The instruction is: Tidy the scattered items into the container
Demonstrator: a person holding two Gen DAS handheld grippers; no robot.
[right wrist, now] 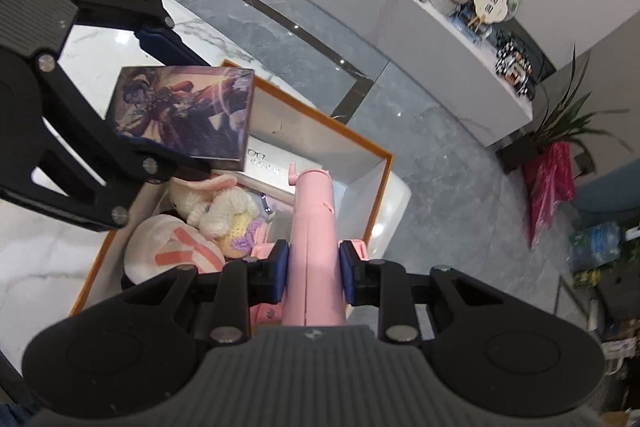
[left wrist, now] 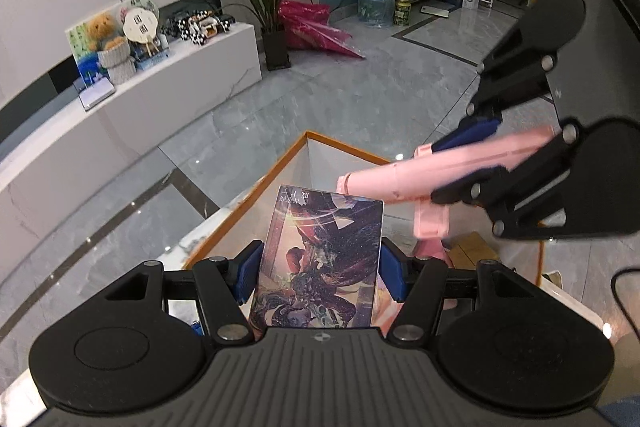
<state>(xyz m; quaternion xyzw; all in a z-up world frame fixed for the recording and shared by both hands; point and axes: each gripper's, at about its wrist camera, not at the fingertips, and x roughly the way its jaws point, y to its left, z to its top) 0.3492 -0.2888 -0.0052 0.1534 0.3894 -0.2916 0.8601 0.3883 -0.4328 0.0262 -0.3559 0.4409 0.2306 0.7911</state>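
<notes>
Both claws were held over the box (right wrist: 382, 183): left claw (left wrist: 320, 277) pinched the card (left wrist: 320, 259), right claw (right wrist: 314, 269) pinched the pink toy gun (right wrist: 314, 227), barrel pointing forward.

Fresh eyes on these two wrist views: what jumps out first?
Both grippers are loaded at once above the orange-rimmed box: the left gripper clamps an illustrated card pack by its side edges, and the right gripper grips a pink toy gun pointing over the box. Inside the box, plush toys already fill the near corner.
</notes>
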